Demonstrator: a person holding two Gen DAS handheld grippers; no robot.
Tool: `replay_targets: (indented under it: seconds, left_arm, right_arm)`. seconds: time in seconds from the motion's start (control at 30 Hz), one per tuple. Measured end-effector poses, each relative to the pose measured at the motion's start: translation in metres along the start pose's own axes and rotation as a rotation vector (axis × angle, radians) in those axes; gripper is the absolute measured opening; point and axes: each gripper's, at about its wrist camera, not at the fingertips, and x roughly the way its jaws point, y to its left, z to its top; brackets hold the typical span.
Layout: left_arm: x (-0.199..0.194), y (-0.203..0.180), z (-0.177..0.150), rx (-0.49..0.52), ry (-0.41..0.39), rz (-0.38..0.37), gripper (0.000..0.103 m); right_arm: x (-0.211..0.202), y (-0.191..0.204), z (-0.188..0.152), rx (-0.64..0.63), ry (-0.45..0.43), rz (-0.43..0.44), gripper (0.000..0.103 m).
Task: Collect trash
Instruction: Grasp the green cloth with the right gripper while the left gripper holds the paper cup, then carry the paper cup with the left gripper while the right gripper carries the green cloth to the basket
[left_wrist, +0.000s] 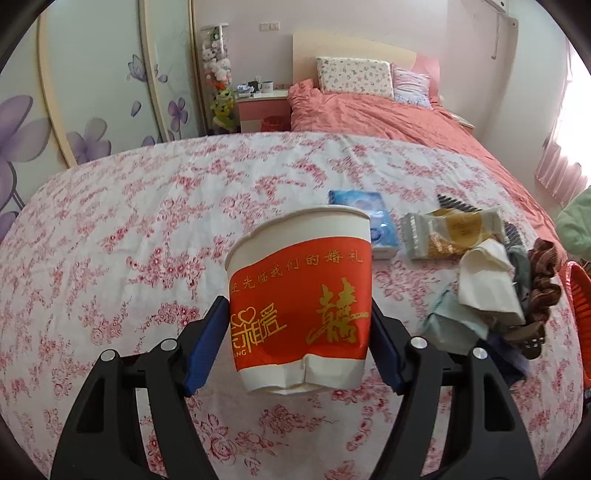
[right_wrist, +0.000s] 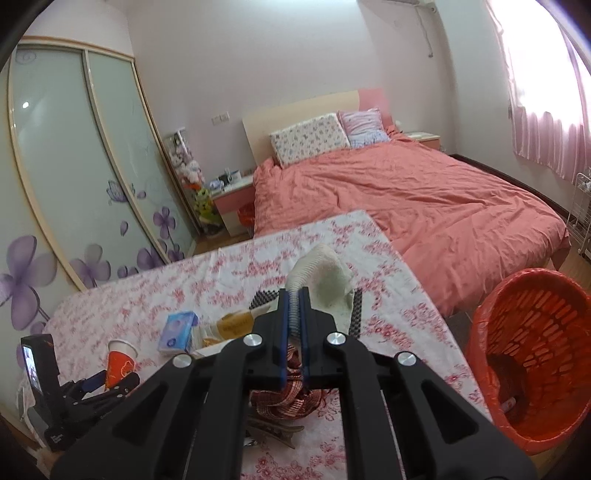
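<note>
The red mesh basket stands on the floor to the right of the table, lined with a red bag; a small item lies at its bottom, too dark to identify. The paper cup, red-banded with gold characters, is clamped near its base between the blue pads of the left claw; its interior cannot be seen, and its lower wall is creased. In the right wrist view the same cup appears at the near left of the table, tilted in that claw. The right claw is clenched on a ribbed white sock-like cloth, pinching its ribbed edge; the rest of the cloth projects beyond the fingertips, above the table. Below this claw lie a brown plaid scrunchie and a hair clip, both partly covered by the claw body. Farther left lie a blue tissue pack and a yellow snack wrapper. In the left wrist view the clutter at the right edge is blurred, and the basket is cut off there.
</note>
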Motion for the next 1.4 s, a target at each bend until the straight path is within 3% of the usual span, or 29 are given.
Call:
replay_targets:
  seconds: [0.43,1.07,1.4]
  left_arm:
    - [-0.049,-0.051,0.015,0.085,-0.09,-0.075,0.071]
    - [-0.09,-0.167,0.023,0.254,-0.162,-0.273,0.071]
    - [-0.097,-0.229,0.013,0.333,-0.16,-0.38,0.071]
  right_arm:
    - [-0.064,-0.026,0.005,-0.031,-0.135,-0.072,0.007]
    - [-0.105,-0.105,-0.012,0.07,-0.175,-0.17,0.007]
    - [-0.127,-0.156,-0.019,0.137,-0.213,-0.244,0.007]
